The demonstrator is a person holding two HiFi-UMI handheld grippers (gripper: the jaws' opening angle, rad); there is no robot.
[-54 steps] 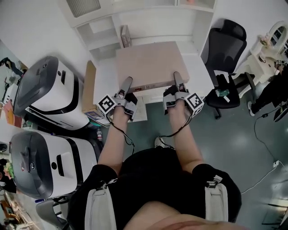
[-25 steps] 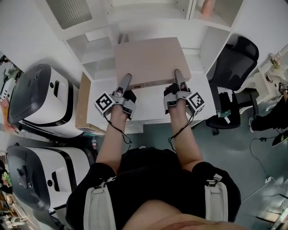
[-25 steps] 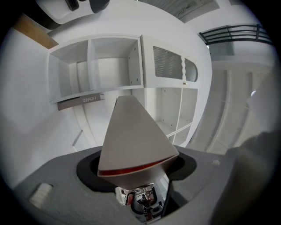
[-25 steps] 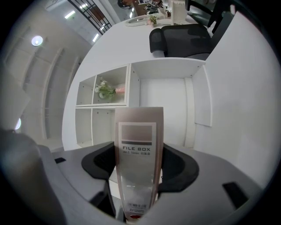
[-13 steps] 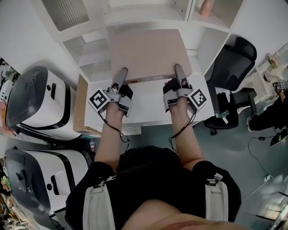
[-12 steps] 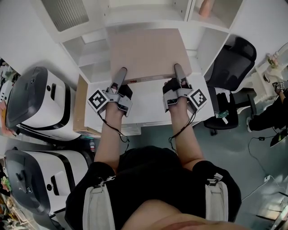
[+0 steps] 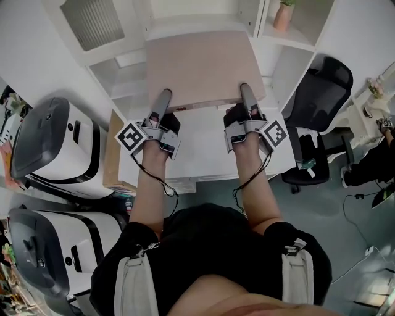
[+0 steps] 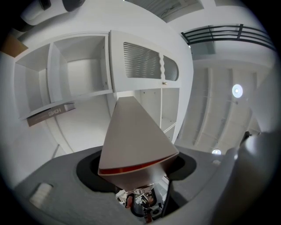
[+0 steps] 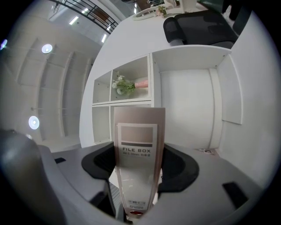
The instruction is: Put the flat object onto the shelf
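A white shelf unit stands behind a white desk, with a black office chair to the right. In the head view the flat file box is held level before the shelves, higher and nearer them than half a second ago. The left gripper holds its near left corner and the right gripper its near right corner. In the left gripper view the jaws press on the box's edge. In the right gripper view they clamp its labelled spine, with a potted plant beyond.

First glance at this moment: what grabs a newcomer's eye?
The big pinkish-beige file box dominates, gripped at its near edge by the left tongs and right tongs, in front of the white shelf unit. Next come the pink vase in the upper-right cubby and the black chair at right.
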